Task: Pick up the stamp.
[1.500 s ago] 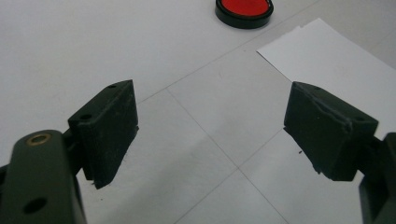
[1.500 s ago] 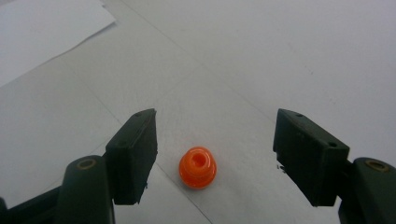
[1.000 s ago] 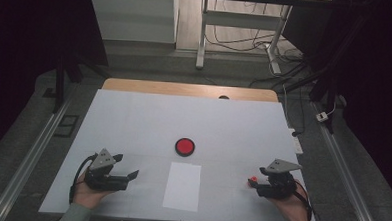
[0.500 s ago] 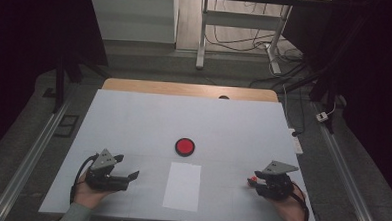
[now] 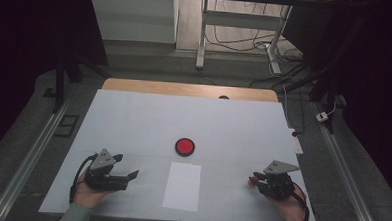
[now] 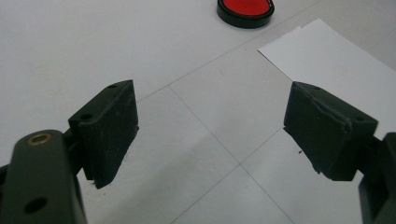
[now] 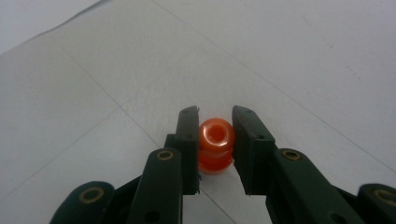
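My right gripper [image 7: 215,116] rests low over the white table near its front right. Its jaws have just been closing and now press on both sides of a small orange-red ribbed knob [image 7: 215,140]. From above, that knob [image 5: 252,181] peeks out at the gripper's [image 5: 256,181] tip. At the front left, my left gripper [image 5: 129,175] lies open with nothing between its fingers [image 6: 112,126]. A red disc with a black rim [image 5: 185,146] sits mid-table, and a white paper sheet [image 5: 182,186] lies just in front of it.
The white tabletop [image 5: 133,123] has a wooden strip [image 5: 185,89] along its far edge. Cables and a metal stand leg [image 5: 202,35] are on the floor beyond. Metal rails [image 5: 26,158] run along both sides of the table.
The right gripper's jaws have drawn together onto the small orange-red knob. Both hands stay where they were, and the left gripper is still open.
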